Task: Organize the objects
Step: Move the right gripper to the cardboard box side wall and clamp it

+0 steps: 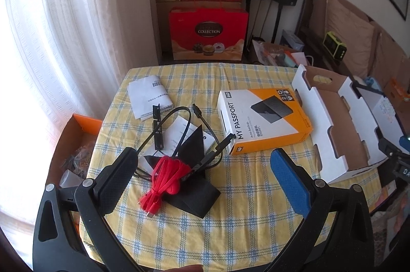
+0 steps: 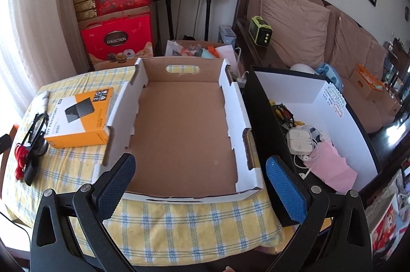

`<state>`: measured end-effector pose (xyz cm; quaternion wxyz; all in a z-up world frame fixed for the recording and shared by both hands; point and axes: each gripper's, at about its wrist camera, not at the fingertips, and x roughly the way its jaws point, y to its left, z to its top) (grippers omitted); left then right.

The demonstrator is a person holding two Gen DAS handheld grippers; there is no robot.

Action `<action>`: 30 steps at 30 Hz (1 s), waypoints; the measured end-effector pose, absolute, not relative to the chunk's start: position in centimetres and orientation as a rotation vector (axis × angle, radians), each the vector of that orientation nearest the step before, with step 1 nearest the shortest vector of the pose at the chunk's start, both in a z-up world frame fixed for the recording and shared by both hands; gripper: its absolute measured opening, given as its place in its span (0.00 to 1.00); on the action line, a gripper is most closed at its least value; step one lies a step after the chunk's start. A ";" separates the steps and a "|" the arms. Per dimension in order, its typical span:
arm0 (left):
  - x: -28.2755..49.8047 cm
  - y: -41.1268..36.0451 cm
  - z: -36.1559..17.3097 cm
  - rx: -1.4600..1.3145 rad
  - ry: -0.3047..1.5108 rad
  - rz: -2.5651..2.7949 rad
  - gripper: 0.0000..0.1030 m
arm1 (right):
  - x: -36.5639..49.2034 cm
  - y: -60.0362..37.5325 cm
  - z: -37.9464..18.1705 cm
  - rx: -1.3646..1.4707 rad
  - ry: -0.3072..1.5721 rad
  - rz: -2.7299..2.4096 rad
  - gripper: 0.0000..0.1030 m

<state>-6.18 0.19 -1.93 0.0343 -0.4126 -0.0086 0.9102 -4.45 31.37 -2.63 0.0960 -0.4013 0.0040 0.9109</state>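
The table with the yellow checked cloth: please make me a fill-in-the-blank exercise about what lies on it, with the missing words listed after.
1. The cardboard tray on the table holds ____ inside.
2. The coiled cable lying on the black pouch is ____ in colour.
3. The orange and white box carries the words MY ____.
4. Both the left claw and the right claw are ____, gripping nothing.

Missing words: nothing; red; PASSPORT; open
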 end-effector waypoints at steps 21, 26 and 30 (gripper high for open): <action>-9.6 11.8 -4.8 -1.296 -0.014 2.435 0.81 | -7.6 38.8 -6.8 -1.377 0.124 2.566 0.58; -9.7 14.0 -5.7 -1.318 0.010 2.368 0.72 | -7.8 39.1 -7.6 -1.418 0.144 2.560 0.44; -9.6 15.0 -6.4 -1.342 0.026 2.322 0.63 | -7.9 39.3 -8.1 -1.449 0.163 2.561 0.33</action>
